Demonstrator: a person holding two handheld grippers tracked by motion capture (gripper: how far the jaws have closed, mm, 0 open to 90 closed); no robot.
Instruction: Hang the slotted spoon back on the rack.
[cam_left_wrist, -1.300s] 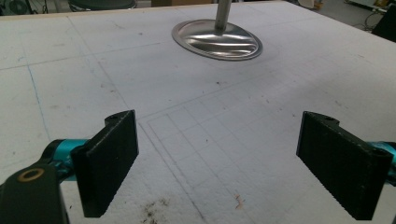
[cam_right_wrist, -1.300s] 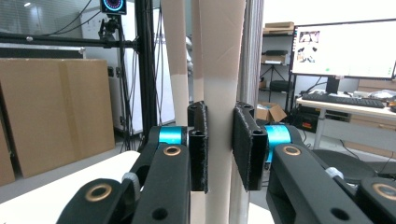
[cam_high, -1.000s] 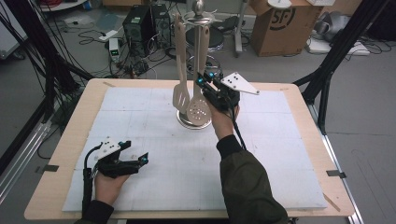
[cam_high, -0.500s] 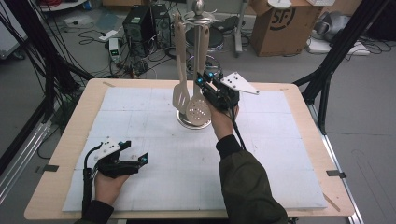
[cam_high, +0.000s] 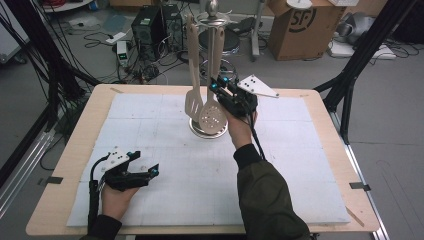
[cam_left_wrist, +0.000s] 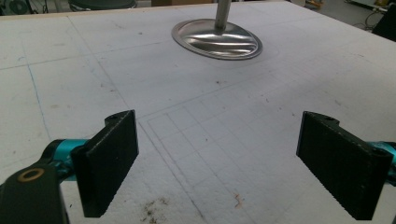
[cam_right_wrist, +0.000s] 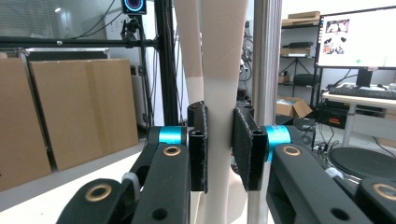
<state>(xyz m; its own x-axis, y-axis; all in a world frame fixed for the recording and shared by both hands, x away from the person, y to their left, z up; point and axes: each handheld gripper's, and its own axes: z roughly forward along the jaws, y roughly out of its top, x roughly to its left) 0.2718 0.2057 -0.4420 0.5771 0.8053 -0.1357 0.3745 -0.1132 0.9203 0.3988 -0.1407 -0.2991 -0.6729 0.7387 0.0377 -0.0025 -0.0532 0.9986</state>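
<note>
Here the right gripper (cam_high: 218, 88) has its fingers (cam_right_wrist: 198, 144) clamped on the handle of the perforated wooden spoon (cam_high: 212, 117), which hangs on the steel utensil stand (cam_high: 207, 131) beside a slotted wooden spatula (cam_high: 193, 102), while the left gripper (cam_high: 150, 172) rests on the table (cam_high: 320, 105), fingers wide and holding nothing.

You get even, soft overhead light; glare on the metal base (cam_left_wrist: 215, 39) beyond your fingers, which look slightly blurred.

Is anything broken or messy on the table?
Nothing looks broken or spilled. The two wooden utensils hang straight on the metal stand. A few small brown specks mark the white mat near the left hand-held gripper.
</note>
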